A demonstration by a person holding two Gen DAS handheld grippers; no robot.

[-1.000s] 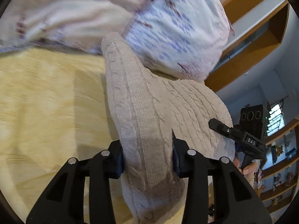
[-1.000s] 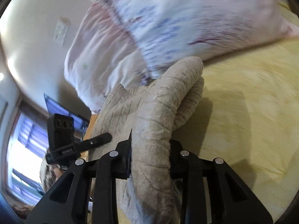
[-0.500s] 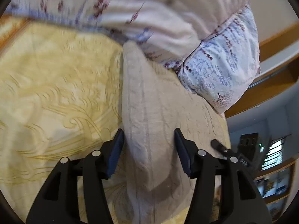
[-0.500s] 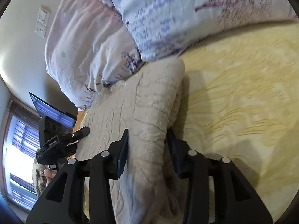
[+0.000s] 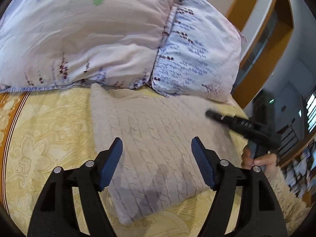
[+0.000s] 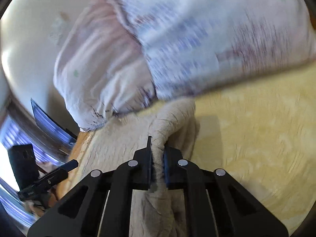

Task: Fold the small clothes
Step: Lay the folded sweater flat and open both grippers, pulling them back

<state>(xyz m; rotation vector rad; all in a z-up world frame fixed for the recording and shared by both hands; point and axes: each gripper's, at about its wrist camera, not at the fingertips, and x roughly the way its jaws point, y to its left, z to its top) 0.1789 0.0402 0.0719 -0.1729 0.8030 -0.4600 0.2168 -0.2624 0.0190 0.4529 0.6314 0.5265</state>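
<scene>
Beige cable-knit sweater [image 5: 158,138] lying folded flat on the yellow bedspread [image 5: 49,138], far edge tucked against the floral pillows [image 5: 118,39] at the head of the bed, near edge short of the bed's foot side. Left gripper [image 5: 157,158] hovering above the knit with jaws spread wide, blue pads apart and nothing between them: released, presumably so the cloth can settle into a flat panel. Right gripper [image 6: 157,160] clamped shut on a raised ridge of the sweater [image 6: 158,138] at its right-hand edge, beside bare bedspread [image 6: 256,138]; pinched there most likely to carry that side over or tug the fold square. Pillows [image 6: 177,49] blurred in the right view, hinting at motion of that hand. Person's right hand [image 5: 258,161] visible on the handle at the bed's right side. Fold well along by the look of it; one edge left to lay down and smooth.
</scene>
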